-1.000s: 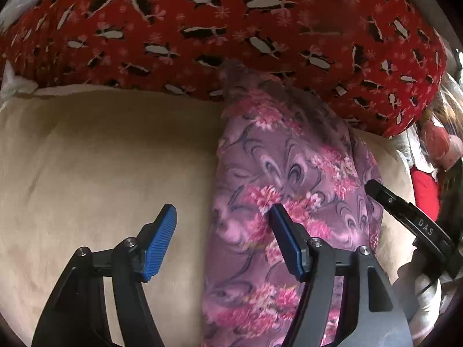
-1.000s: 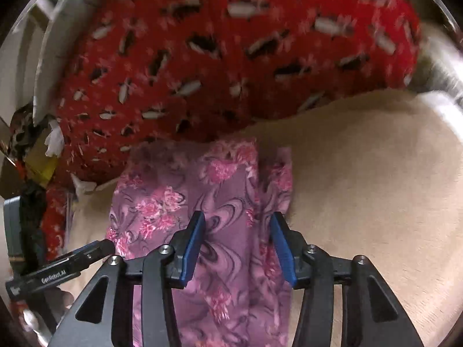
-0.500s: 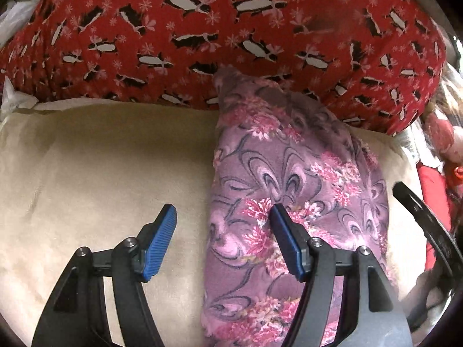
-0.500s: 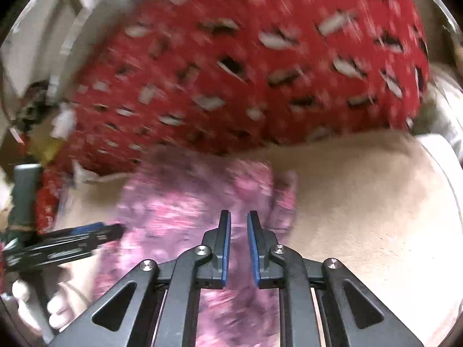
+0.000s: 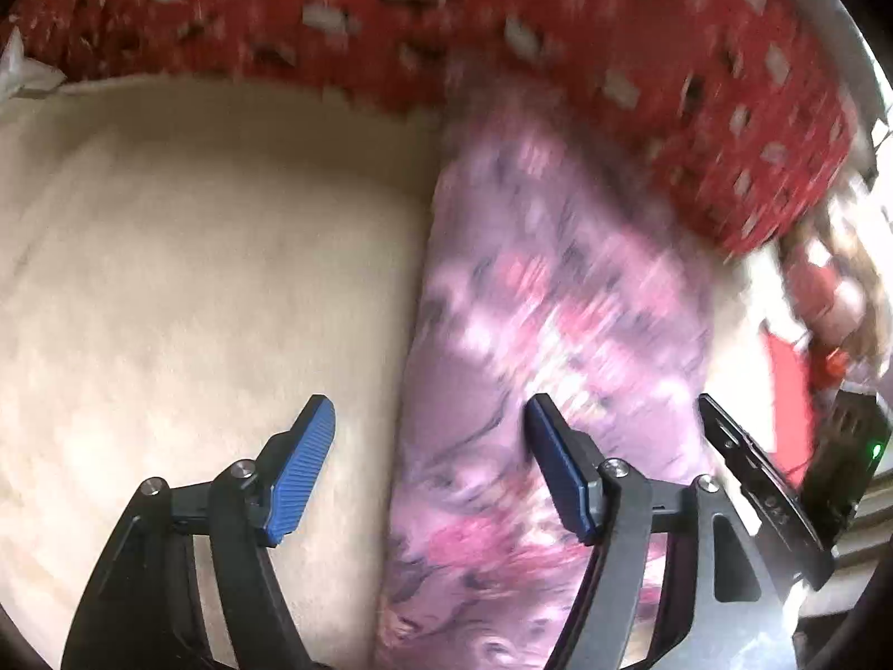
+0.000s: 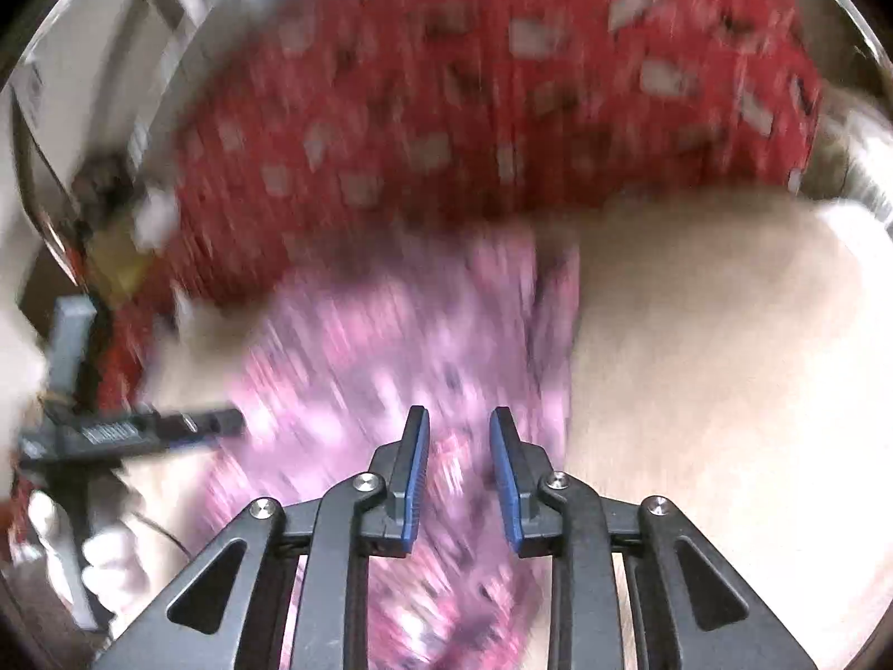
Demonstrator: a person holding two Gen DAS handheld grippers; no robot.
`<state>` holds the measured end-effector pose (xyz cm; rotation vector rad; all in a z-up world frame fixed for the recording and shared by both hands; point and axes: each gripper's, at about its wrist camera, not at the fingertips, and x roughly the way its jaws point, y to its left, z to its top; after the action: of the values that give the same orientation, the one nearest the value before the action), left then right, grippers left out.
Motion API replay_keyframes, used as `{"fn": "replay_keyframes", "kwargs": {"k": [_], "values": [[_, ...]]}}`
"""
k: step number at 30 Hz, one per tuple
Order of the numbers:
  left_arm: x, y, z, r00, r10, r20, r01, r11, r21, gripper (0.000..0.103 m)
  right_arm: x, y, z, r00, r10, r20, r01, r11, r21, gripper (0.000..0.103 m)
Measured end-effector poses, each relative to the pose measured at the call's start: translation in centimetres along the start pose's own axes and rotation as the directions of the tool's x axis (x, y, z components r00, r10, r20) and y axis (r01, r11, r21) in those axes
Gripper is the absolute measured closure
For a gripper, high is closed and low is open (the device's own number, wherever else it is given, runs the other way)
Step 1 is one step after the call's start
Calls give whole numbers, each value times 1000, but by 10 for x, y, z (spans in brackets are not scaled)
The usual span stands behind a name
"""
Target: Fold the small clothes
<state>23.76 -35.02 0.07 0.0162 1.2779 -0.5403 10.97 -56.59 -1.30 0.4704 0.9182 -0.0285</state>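
Note:
A purple garment with pink flowers point(image 5: 558, 335) lies folded into a long strip on a beige cushion point(image 5: 195, 279). It also shows in the right wrist view point(image 6: 390, 357). My left gripper point(image 5: 430, 424) is open and empty, its jaws astride the garment's left edge. My right gripper point(image 6: 459, 427) hovers over the near end of the garment with its jaws a narrow gap apart and nothing visible between them. Both views are blurred by motion.
A red patterned pillow point(image 5: 502, 28) lies along the back, touching the garment's far end; it also shows in the right wrist view point(image 6: 474, 100). The other gripper shows at the edge of each view point(image 5: 781, 502) point(image 6: 128, 430). Clutter sits beyond the cushion's side point(image 5: 826, 301).
My right gripper narrowed from wide open to nearly shut, then opened slightly, while pulling back. My left gripper stayed open and shifted; both cameras are now moving fast.

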Motion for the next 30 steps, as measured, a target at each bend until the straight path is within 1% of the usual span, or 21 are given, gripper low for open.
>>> {"fn": "replay_keyframes", "kwargs": {"k": [1, 2, 3, 5, 6, 8, 11, 12, 13, 15, 16, 17, 19, 20, 21, 23, 24, 26, 27, 28, 30], "values": [[-1, -2, -3, 1000, 10, 17, -10, 1000, 14, 29, 7, 2, -5, 1000, -24, -17, 24, 999, -24, 81], [-5, -3, -3, 1000, 12, 26, -12, 1000, 19, 29, 1, 1, -5, 1000, -13, 12, 14, 1000, -22, 80], [-9, -4, -2, 1000, -7, 19, 7, 1000, 13, 30, -4, -2, 0, 1000, 1, 12, -1, 1000, 9, 80], [-15, -3, 6, 998, -55, 10, 55, 998, -21, 30, -14, -10, 12, 998, 22, 59, -26, 997, 67, 76], [-18, -4, 12, 998, -56, 17, 57, 998, -29, 30, -17, -14, 20, 996, 20, 87, -28, 996, 90, 74], [-20, -5, 24, 998, -48, 34, 49, 998, -27, 30, -16, -18, 38, 994, 24, 110, -37, 992, 117, 72], [-14, -8, 39, 999, -9, 53, 10, 1000, -24, 30, -1, -13, 57, 995, 9, 103, -19, 995, 99, 72], [-7, -8, 43, 999, 14, 45, -13, 1000, -24, 30, 6, -11, 61, 995, -5, 98, -3, 997, 79, 73], [0, -7, 44, 999, 34, 34, -33, 999, -26, 30, 10, -11, 61, 995, -29, 92, 23, 998, 58, 78], [19, -4, 46, 999, 42, -11, -42, 999, -32, 23, 32, -14, 57, 990, -141, 14, 141, 990, 11, 79], [22, 0, 46, 999, 32, -16, -32, 998, -51, 21, 43, -19, 54, 991, -135, -16, 135, 991, 13, 79], [20, 4, 47, 1000, 12, -18, -13, 998, -66, 22, 38, -22, 54, 993, -117, 12, 116, 993, 36, 79], [11, 12, 43, 999, -34, -31, 32, 996, -84, 22, 24, -27, 50, 996, -87, 32, 84, 993, 79, 78], [5, 15, 39, 998, -55, -35, 51, 994, -92, 22, 13, -28, 46, 997, -68, 45, 63, 994, 89, 75], [-3, 20, 30, 996, -88, -28, 85, 991, -102, 22, 0, -28, 40, 998, -32, 60, 27, 996, 87, 72], [-13, 25, 14, 991, -130, -23, 127, 986, -111, 22, -25, -24, 22, 992, 105, 74, -109, 992, 55, 72], [-17, 26, 5, 988, -150, -23, 147, 983, -113, 22, -36, -21, 13, 986, 146, 81, -150, 988, 38, 72], [-19, 25, -13, 988, -149, -27, 146, 983, -110, 22, -56, -15, -11, 977, 199, 74, -200, 980, 9, 68], [-18, 25, -21, 989, -140, -36, 136, 985, -109, 22, -59, -14, -19, 979, 194, 63, -195, 981, 7, 64], [-19, 26, -27, 989, -143, -39, 138, 984, -109, 22, -65, -12, -28, 985, 162, 52, -163, 987, 4, 61], [-22, 27, -37, 991, -129, -30, 125, 986, -111, 22, -75, -12, -47, 991, 124, 49, -125, 992, 13, 61]]}}
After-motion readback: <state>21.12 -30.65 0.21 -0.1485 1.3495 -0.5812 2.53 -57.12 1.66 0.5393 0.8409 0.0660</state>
